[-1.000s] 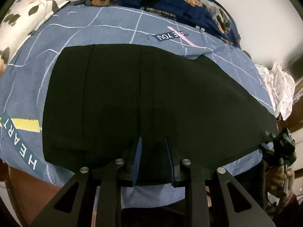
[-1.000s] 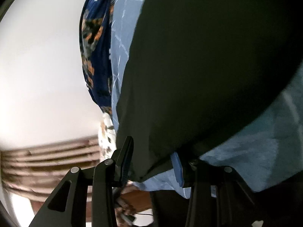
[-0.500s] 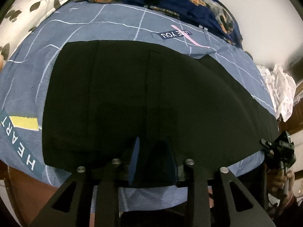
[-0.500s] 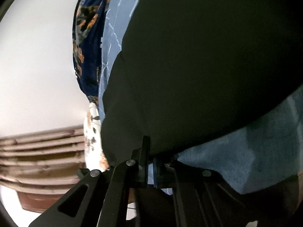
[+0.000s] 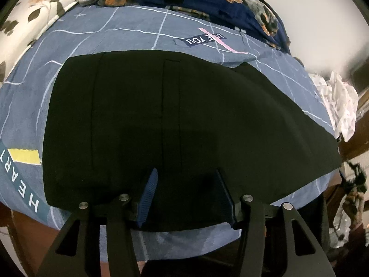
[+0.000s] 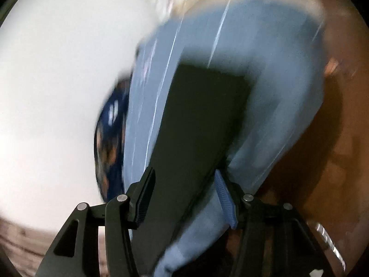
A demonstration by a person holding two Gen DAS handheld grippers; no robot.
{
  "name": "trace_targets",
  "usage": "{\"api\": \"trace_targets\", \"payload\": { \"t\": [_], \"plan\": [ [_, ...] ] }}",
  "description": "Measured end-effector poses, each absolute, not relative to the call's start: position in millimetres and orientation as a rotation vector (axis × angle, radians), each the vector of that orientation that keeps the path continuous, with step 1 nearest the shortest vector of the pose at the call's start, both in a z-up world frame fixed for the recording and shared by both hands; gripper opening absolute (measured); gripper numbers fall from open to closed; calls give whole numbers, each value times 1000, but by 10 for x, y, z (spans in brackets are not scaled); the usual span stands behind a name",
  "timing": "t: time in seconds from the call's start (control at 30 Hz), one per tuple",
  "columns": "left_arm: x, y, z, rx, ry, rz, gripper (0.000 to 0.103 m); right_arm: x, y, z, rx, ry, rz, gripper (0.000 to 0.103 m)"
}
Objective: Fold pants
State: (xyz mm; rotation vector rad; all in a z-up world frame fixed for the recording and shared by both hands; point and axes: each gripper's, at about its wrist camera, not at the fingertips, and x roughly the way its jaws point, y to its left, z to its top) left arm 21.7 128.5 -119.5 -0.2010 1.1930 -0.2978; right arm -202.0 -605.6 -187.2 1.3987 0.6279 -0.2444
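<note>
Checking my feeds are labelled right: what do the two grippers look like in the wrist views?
Both match: the left gripper and right gripper have black angular linkage arms with triangular cut-outs, silver pivot bolts, and blue ribbed pads on the fingers. No cables or markings show.

plain pale wall [image 5: 322, 23] behind blue-sheeted bed [image 5: 129, 32].

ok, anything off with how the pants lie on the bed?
Mostly flat. The black pants have one lopsided edge: a stepped notch on the far side where the blue sheet shows. No damage visible.
</note>
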Motion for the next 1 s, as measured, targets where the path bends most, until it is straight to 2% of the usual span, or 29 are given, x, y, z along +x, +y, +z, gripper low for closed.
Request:
{"api": "trace_targets", "payload": {
  "t": [0.1,0.17,0.3,0.5,0.57,0.63,0.73,0.8,0.9,1.0],
  "plan": [
    [221,1311,-1195,-226,1191,-298,53,-2362,-6454,-1945,1449,550,-345,51],
    [225,1320,-1193,-233,1184,-299,53,-2449,-6564,-2049,1466,570,-370,51],
    [227,1301,-1195,-205,1175,-305,53,-2343,-6566,-2212,1518,559,-336,51],
    [216,1264,-1195,-181,1171,-311,59,-1963,-6437,-2156,1483,578,-224,51],
    [214,1241,-1192,-166,1168,-313,60,-1853,-6365,-2023,1411,613,-222,43],
    [212,1224,-1194,-156,1167,-314,62,-1761,-6304,-1854,1322,639,-214,24],
    [219,1198,-1198,-150,1166,-322,67,-1670,-6297,-1707,1262,632,-183,23],
    [215,1188,-1197,-143,1165,-324,68,-1604,-6353,-1759,1253,676,-185,24],
    [215,1184,-1197,-136,1164,-325,68,-1605,-6442,-1968,1327,697,-198,44],
    [214,1184,-1200,-143,1165,-326,68,-1662,-6491,-2102,1439,623,-159,54]
  ]
}}
